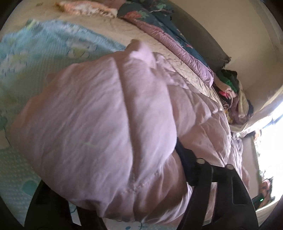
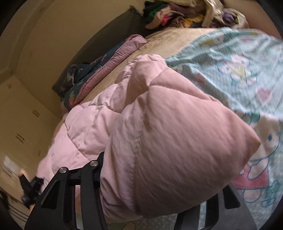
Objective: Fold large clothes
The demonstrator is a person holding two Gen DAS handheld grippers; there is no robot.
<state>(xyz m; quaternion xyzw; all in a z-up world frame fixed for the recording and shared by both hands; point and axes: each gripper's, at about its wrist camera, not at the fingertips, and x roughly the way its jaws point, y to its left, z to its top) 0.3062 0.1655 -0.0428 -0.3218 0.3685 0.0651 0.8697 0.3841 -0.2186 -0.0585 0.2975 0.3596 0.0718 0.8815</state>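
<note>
A puffy pale pink quilted jacket (image 1: 99, 120) fills the left wrist view and also fills the right wrist view (image 2: 168, 134). It lies over a bed. My left gripper (image 1: 127, 200) is shut on a thick fold of the jacket; its black fingers (image 1: 221, 194) show at the bottom right, the other is mostly hidden under the cloth. My right gripper (image 2: 155, 203) is shut on another bulging fold of the jacket, with one black finger (image 2: 84, 191) to its left and the other partly hidden at right.
The bed has a light blue cartoon-print sheet (image 2: 238, 70) and a beige quilted cover (image 1: 113, 30). A purple and dark floral duvet (image 1: 176, 42) lies along the far side by a dark headboard (image 1: 199, 37). A pile of clothes (image 2: 176, 16) sits at the bed's end.
</note>
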